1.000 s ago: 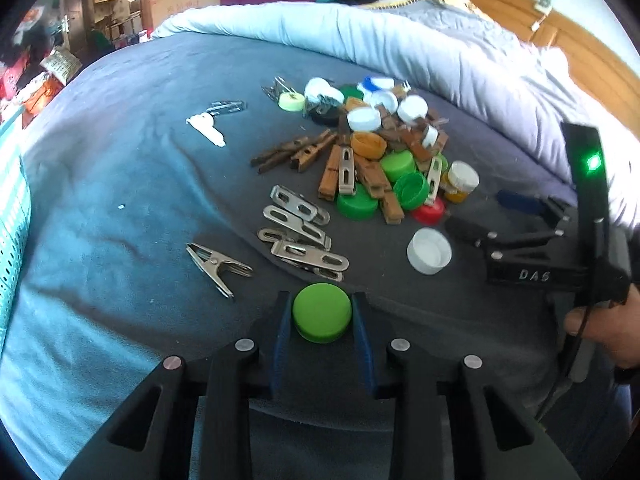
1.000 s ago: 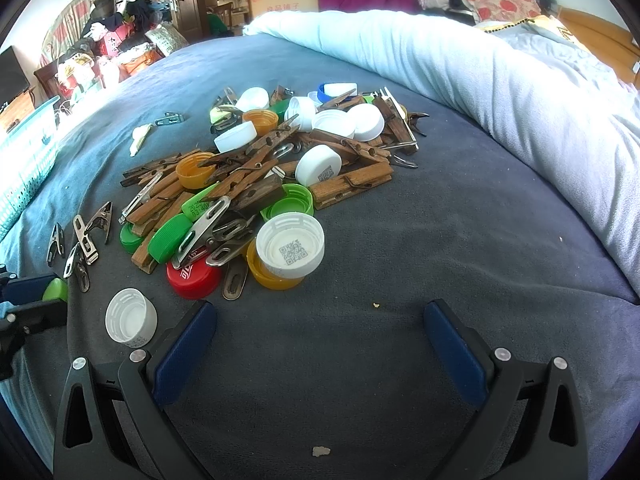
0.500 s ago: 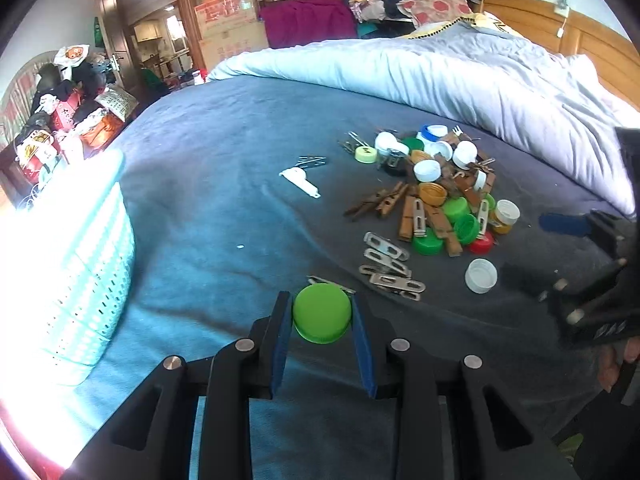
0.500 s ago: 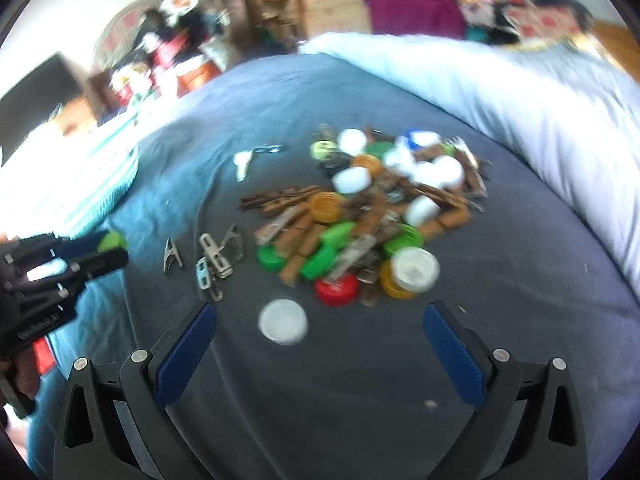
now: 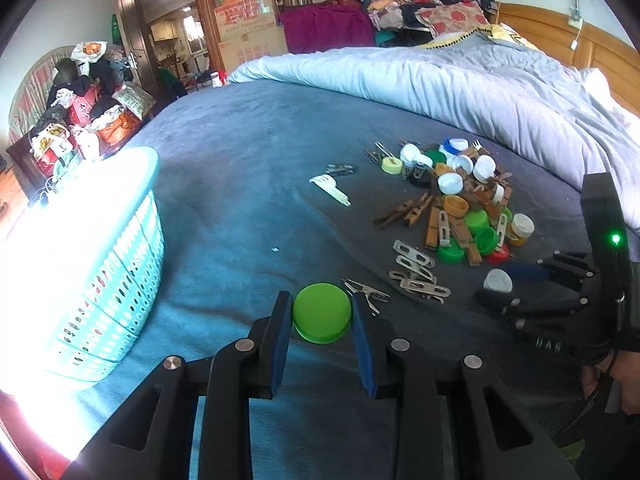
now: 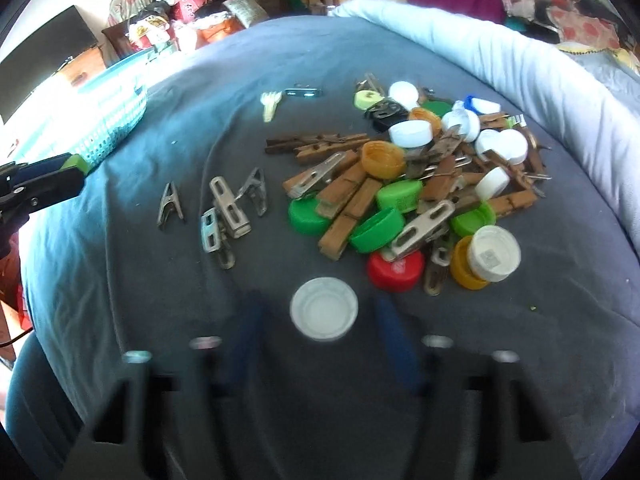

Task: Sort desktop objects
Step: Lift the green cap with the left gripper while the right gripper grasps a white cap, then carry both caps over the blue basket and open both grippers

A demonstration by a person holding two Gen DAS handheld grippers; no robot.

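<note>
My right gripper (image 6: 320, 340) is motion-blurred in its own view, fingers (image 6: 394, 340) smeared; can't tell if the pads touch the white cap (image 6: 323, 314) between them. In my left view that cap (image 5: 497, 281) is partly hidden behind the right gripper's finger. Basket (image 5: 92, 264) blown out by glare, inside unreadable, cut at the left edge. My right hand (image 5: 616, 384) is cut by the frame edge. Pile (image 6: 416, 184): lower pegs and caps are covered by upper ones. Red cap's (image 6: 396, 270) print is too small to read.
</note>
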